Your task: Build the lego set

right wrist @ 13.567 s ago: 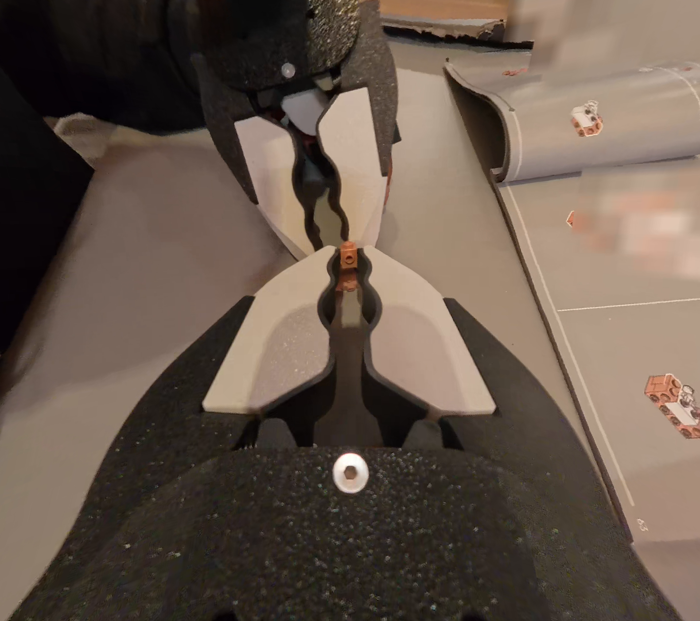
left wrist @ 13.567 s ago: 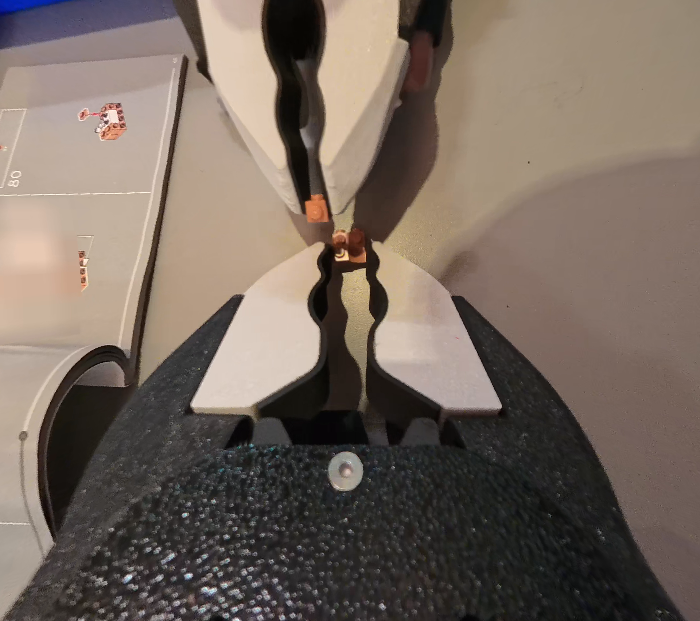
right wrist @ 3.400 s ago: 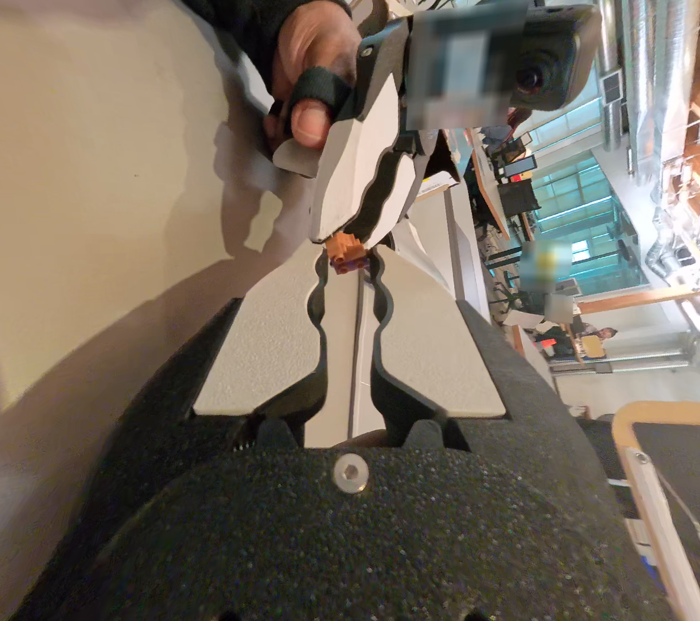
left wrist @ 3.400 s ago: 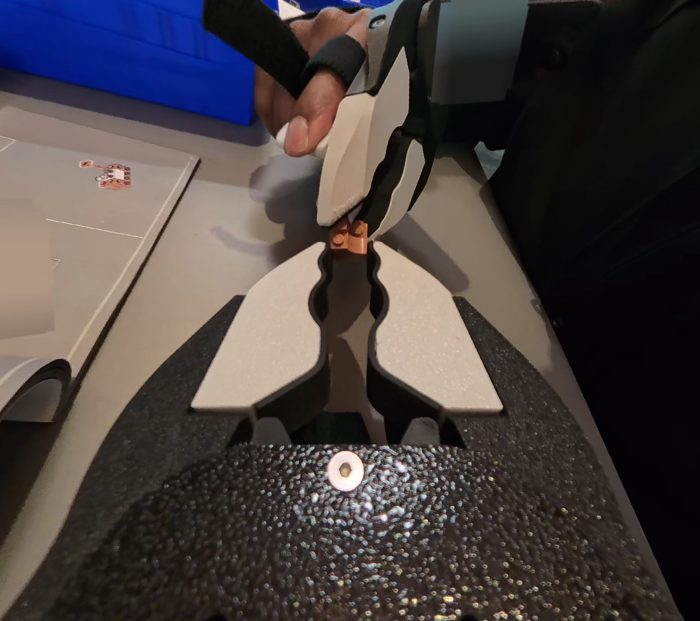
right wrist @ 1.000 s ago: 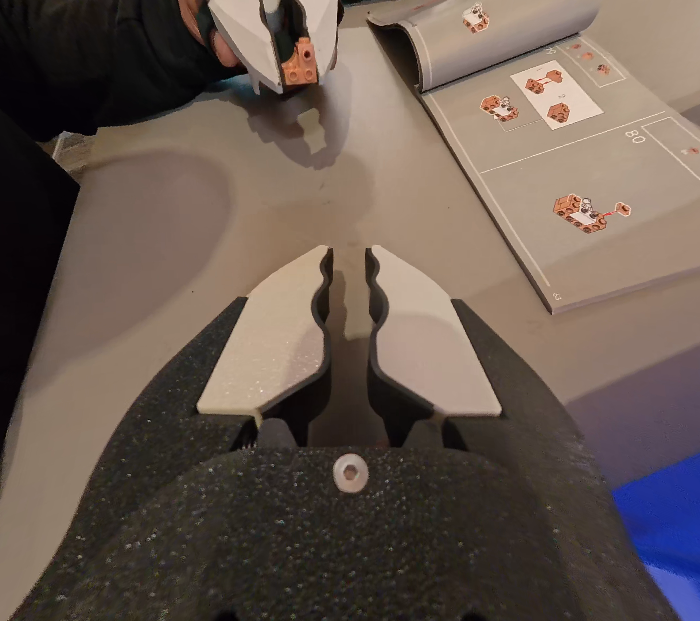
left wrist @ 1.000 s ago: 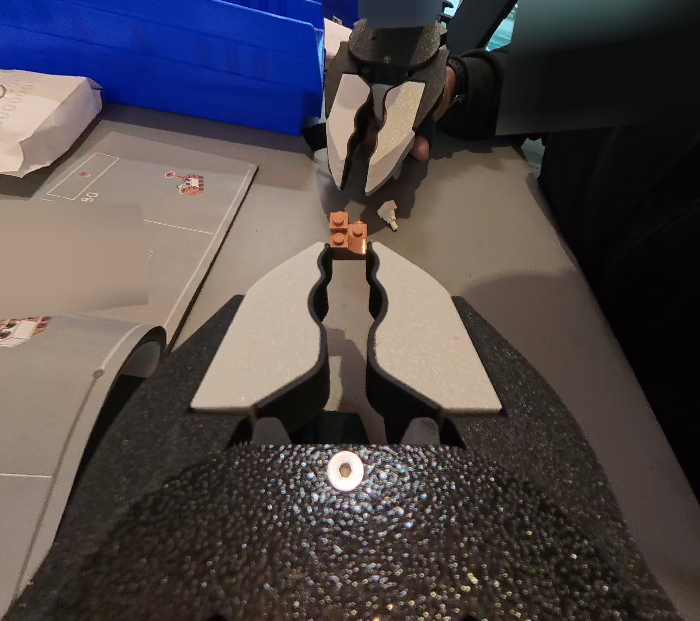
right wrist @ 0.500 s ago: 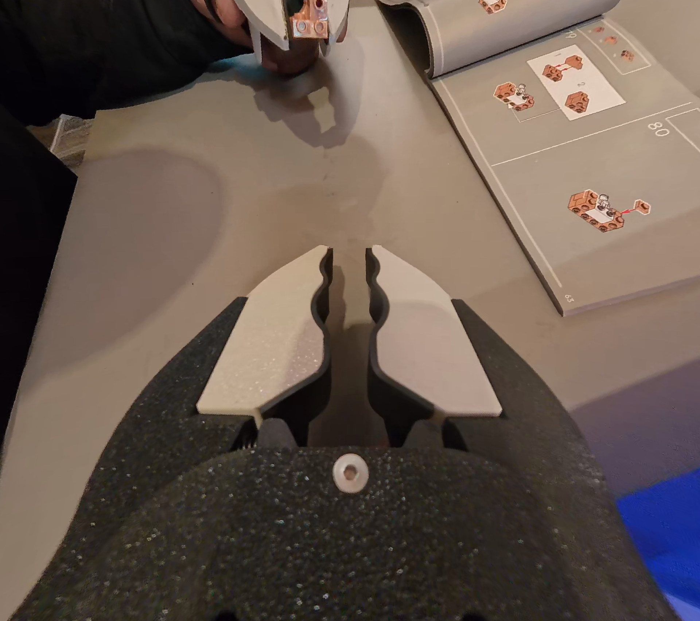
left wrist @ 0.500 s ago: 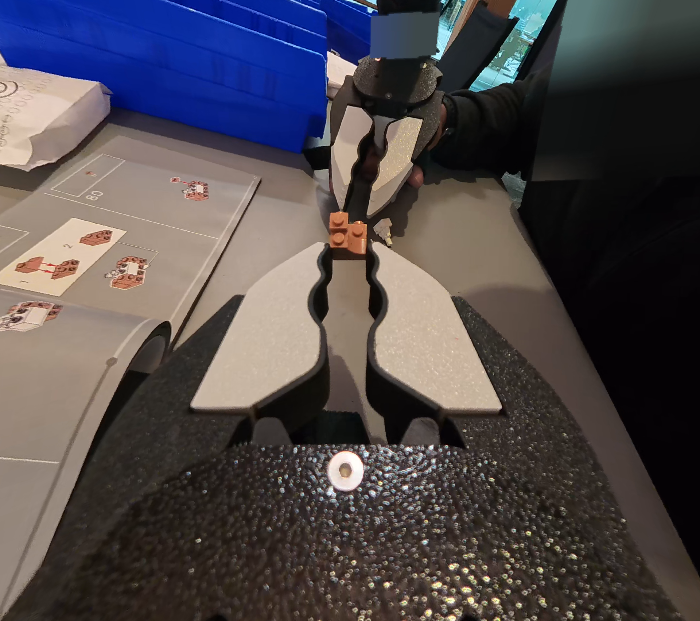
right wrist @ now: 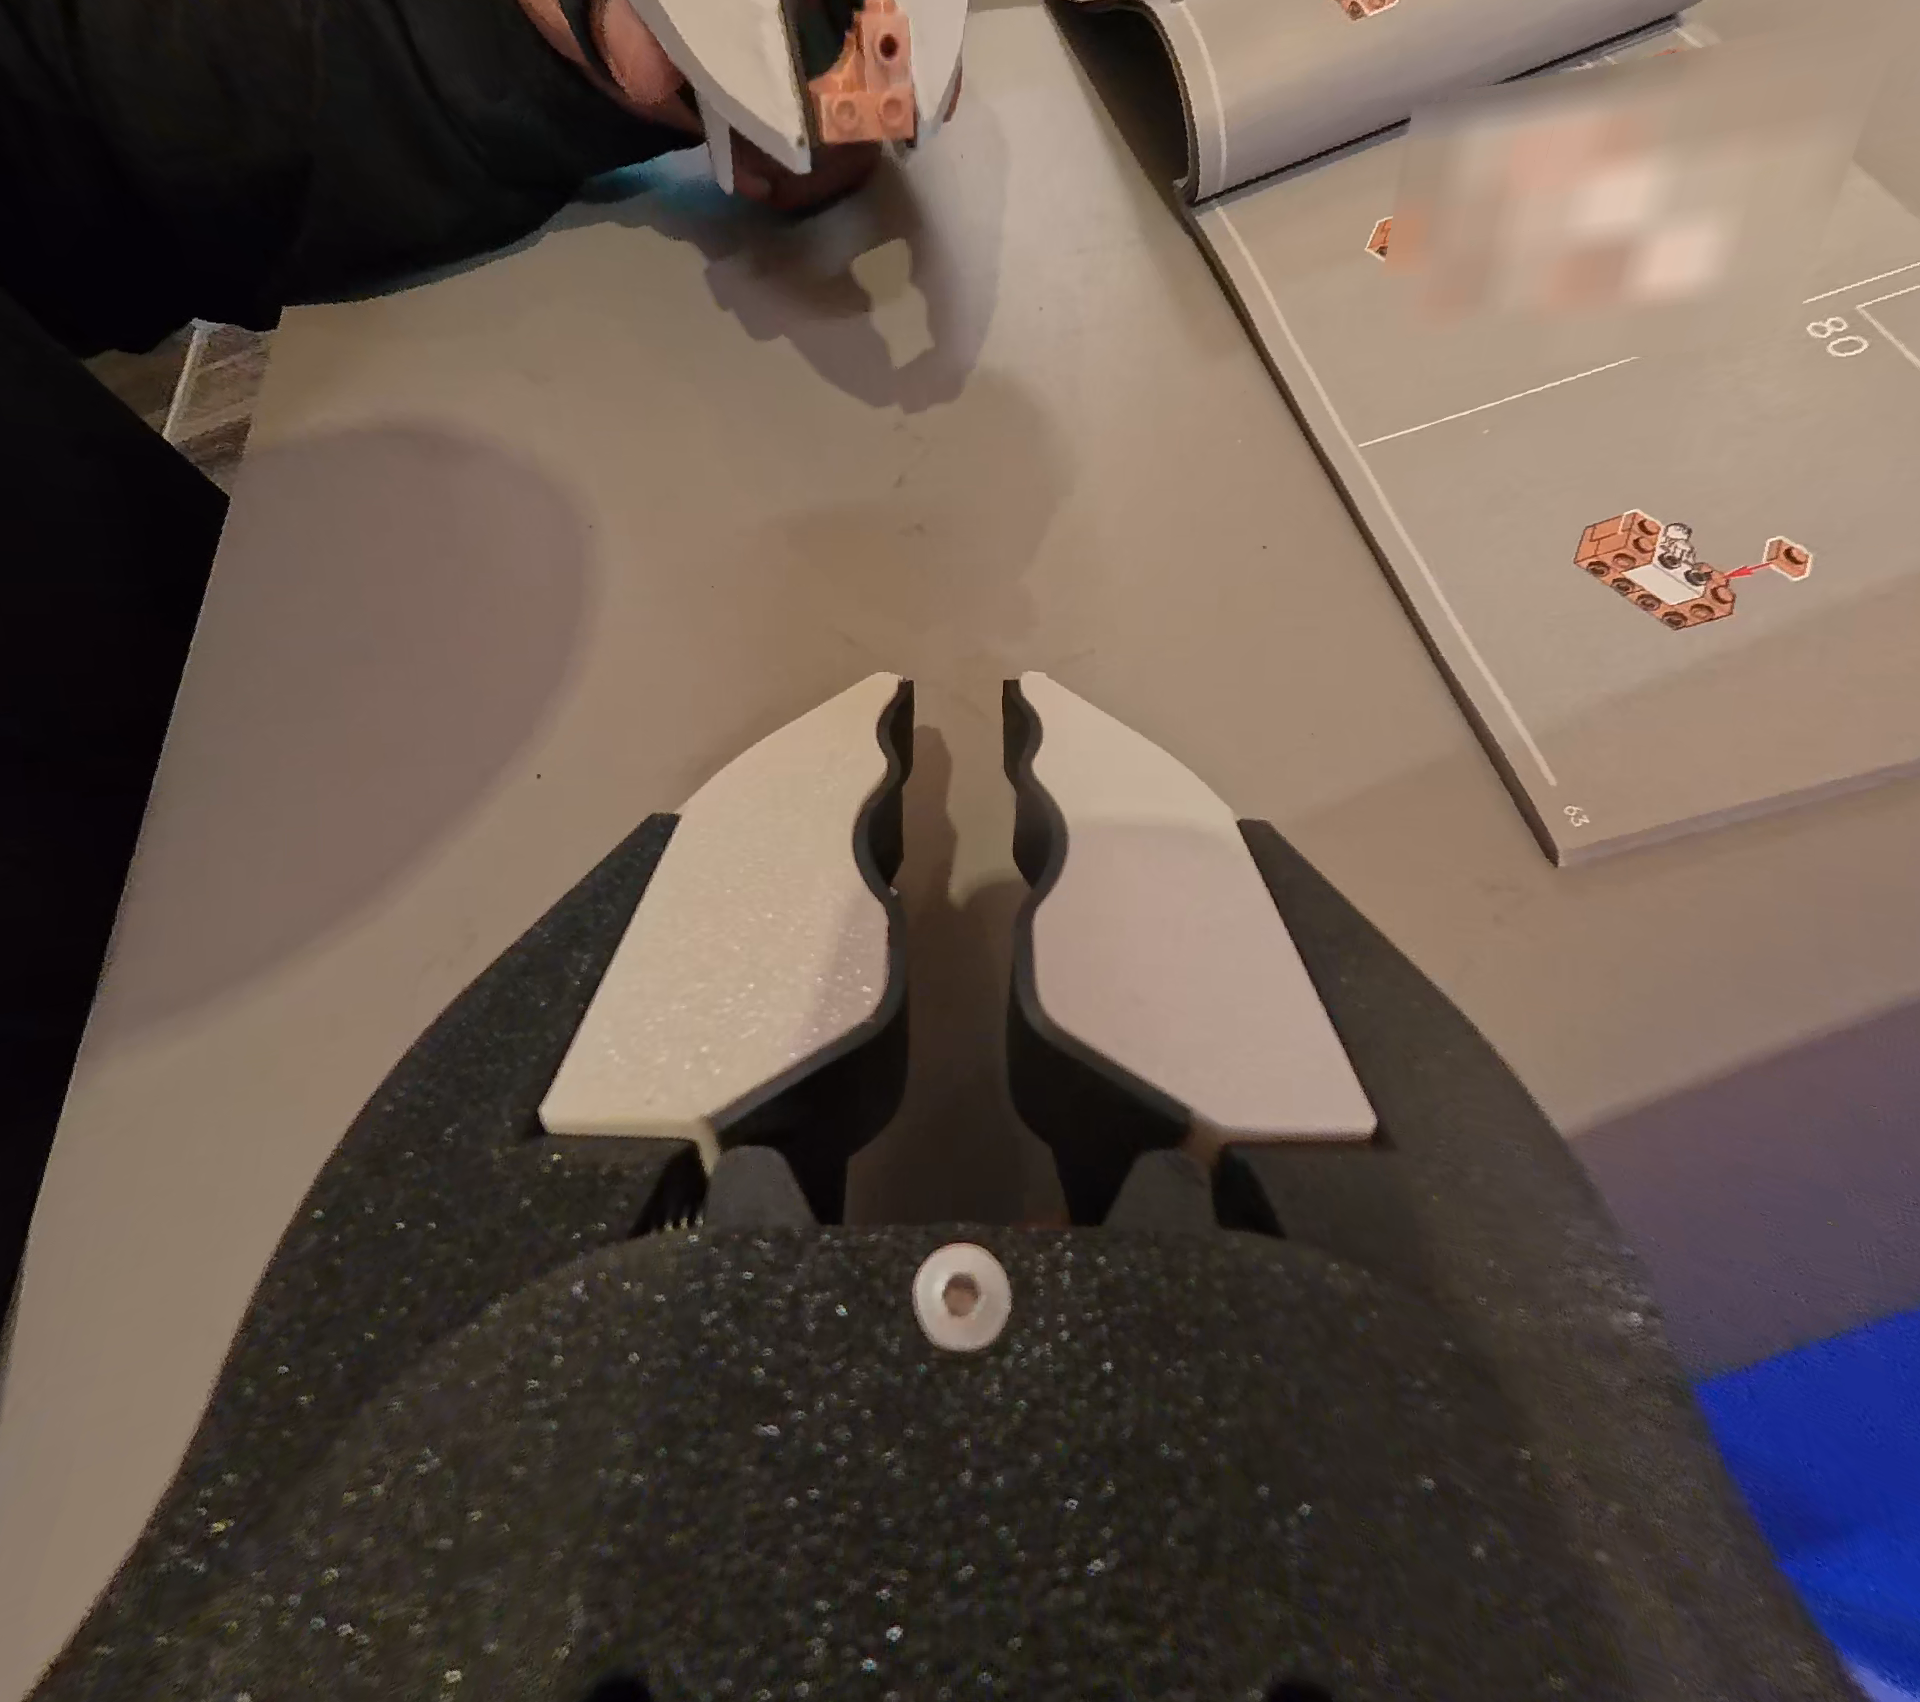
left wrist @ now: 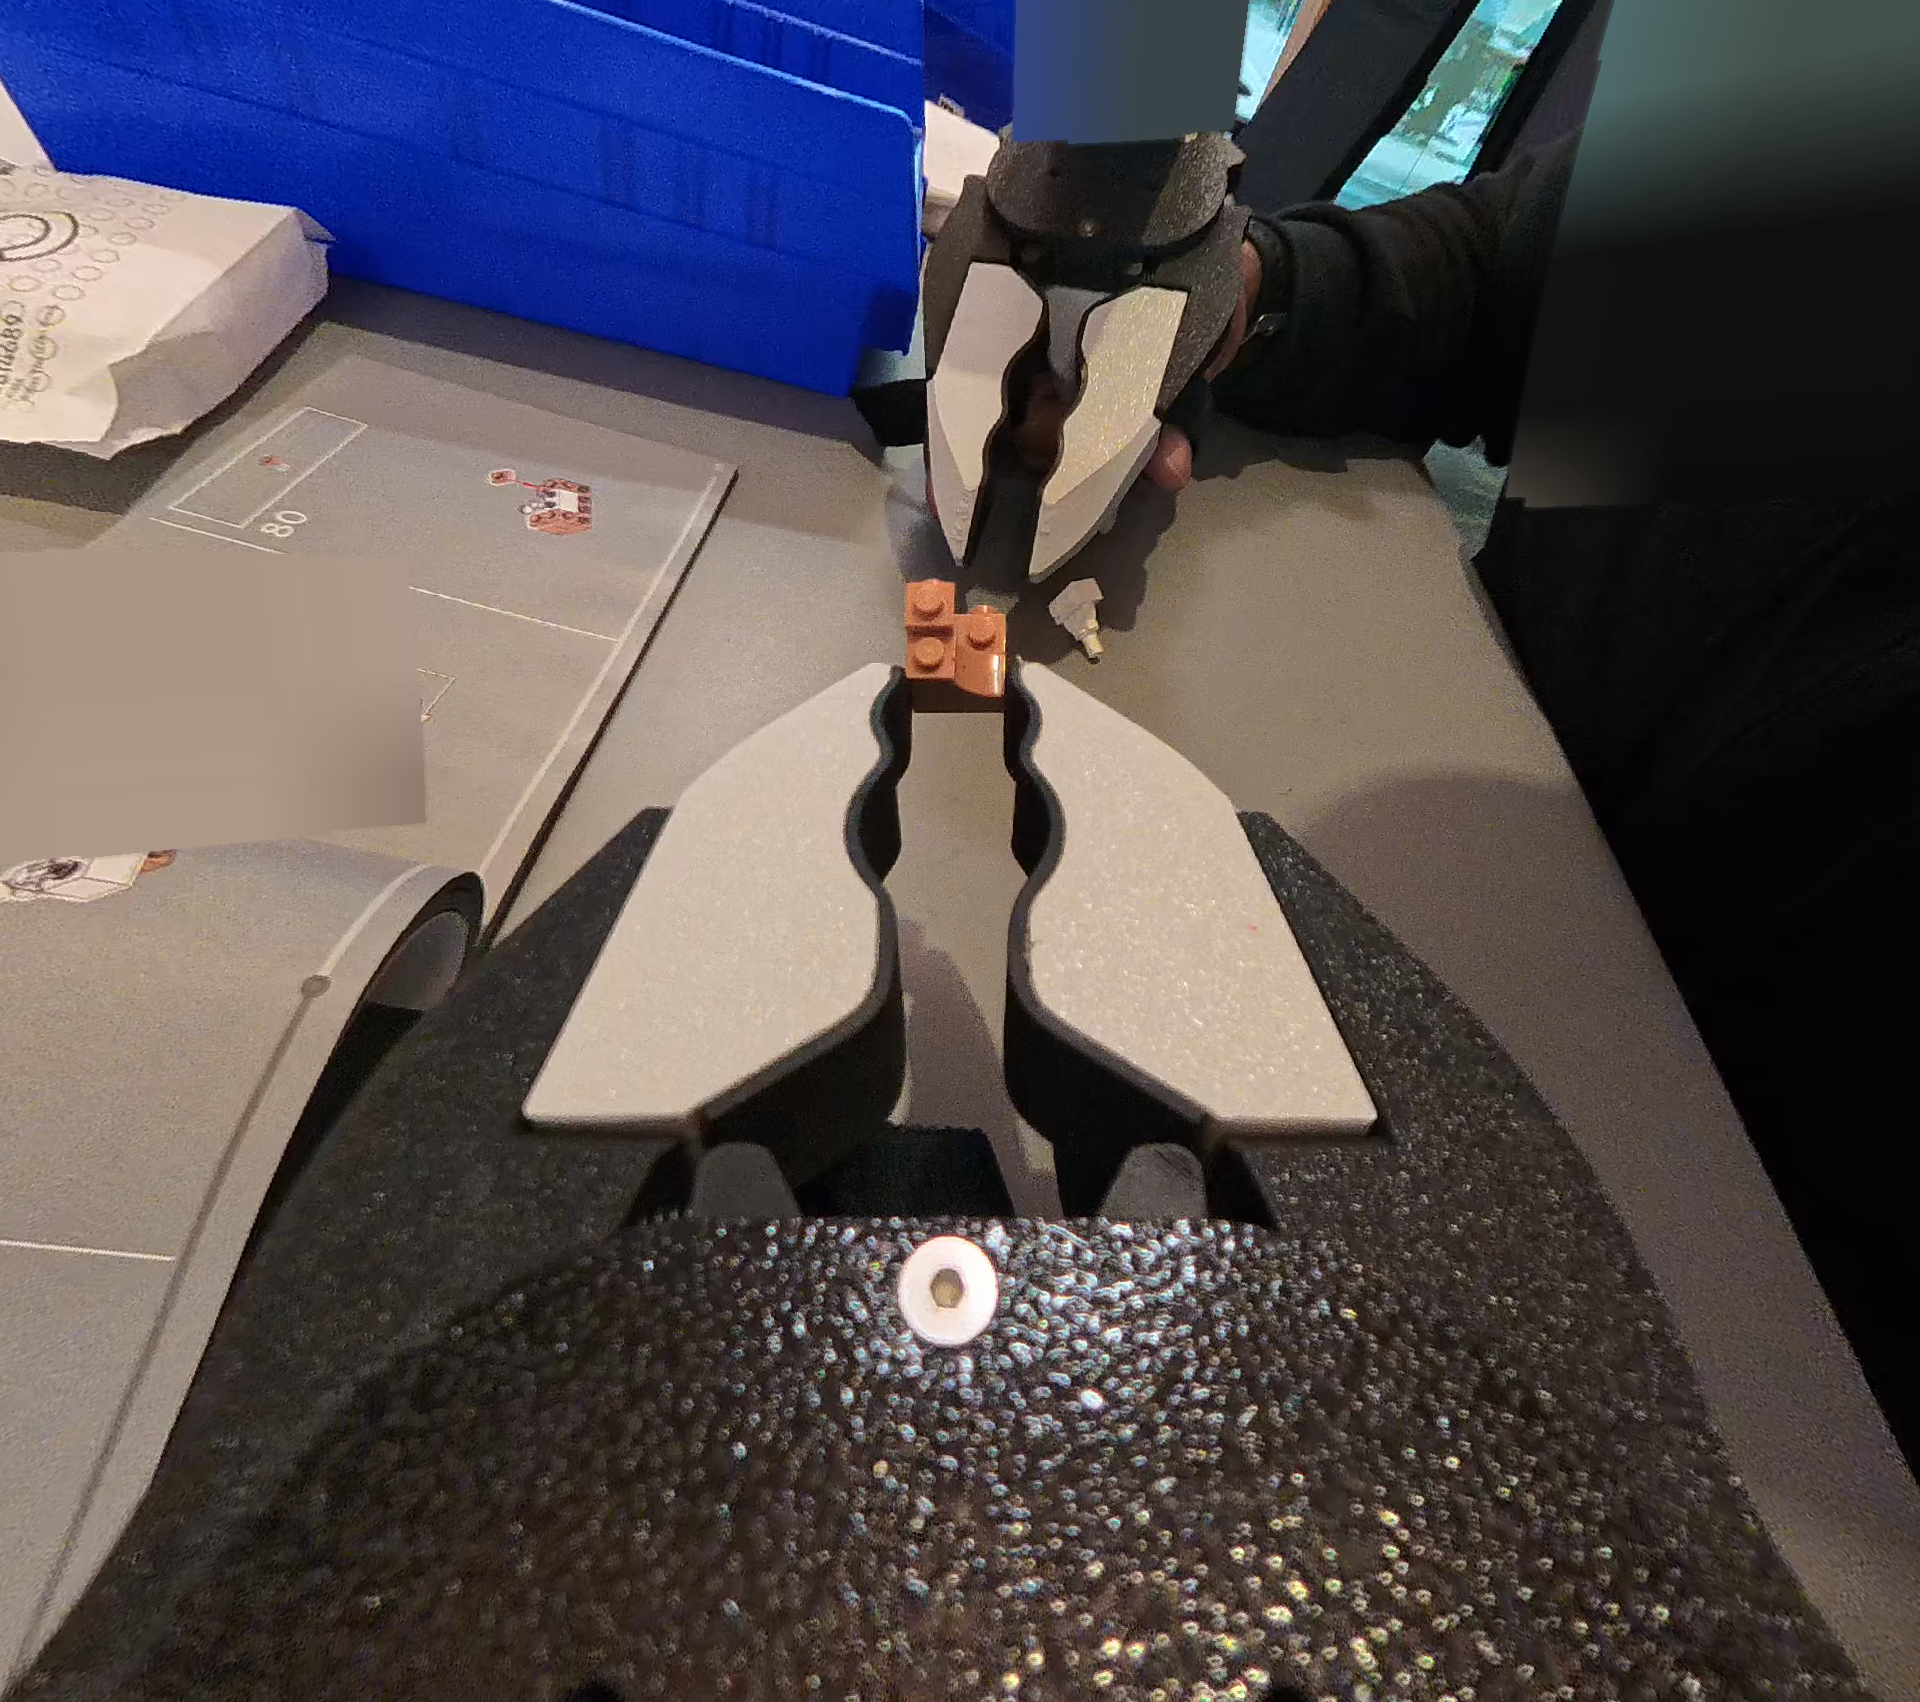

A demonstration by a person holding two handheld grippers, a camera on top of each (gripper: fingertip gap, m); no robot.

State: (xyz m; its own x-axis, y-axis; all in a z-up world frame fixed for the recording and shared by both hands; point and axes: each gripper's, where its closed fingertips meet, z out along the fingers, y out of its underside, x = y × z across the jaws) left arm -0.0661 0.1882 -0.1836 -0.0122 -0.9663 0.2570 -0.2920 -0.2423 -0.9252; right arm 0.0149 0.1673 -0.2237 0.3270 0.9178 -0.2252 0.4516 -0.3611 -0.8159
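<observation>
My left gripper (left wrist: 956, 681) is shut on a small orange-brown brick assembly (left wrist: 951, 644), held at the fingertips just above the grey table (left wrist: 1299, 665). It also shows in the right wrist view (right wrist: 862, 125), with the bricks (right wrist: 868, 83) pinched between its pads. My right gripper (right wrist: 958, 686) is open and empty over bare table. In the left wrist view the right gripper (left wrist: 1000, 566) points down just beyond the bricks. A small white piece (left wrist: 1077, 613) lies on the table next to its tips.
An open grey instruction booklet (left wrist: 468, 592) lies at the left, also in the right wrist view (right wrist: 1558, 457). Blue bins (left wrist: 468, 94) stand behind it, with a white paper bag (left wrist: 125, 302) beside them. A person's dark sleeve (right wrist: 260, 94) rests on the table. The table edge (left wrist: 1621, 873) runs along the right. Across from one pair of fingers to the other is roughly 10 cm.
A few seconds ago both grippers met at the bricks; the right one has since let go and backed off. In the last second it came a little nearer the white piece.
</observation>
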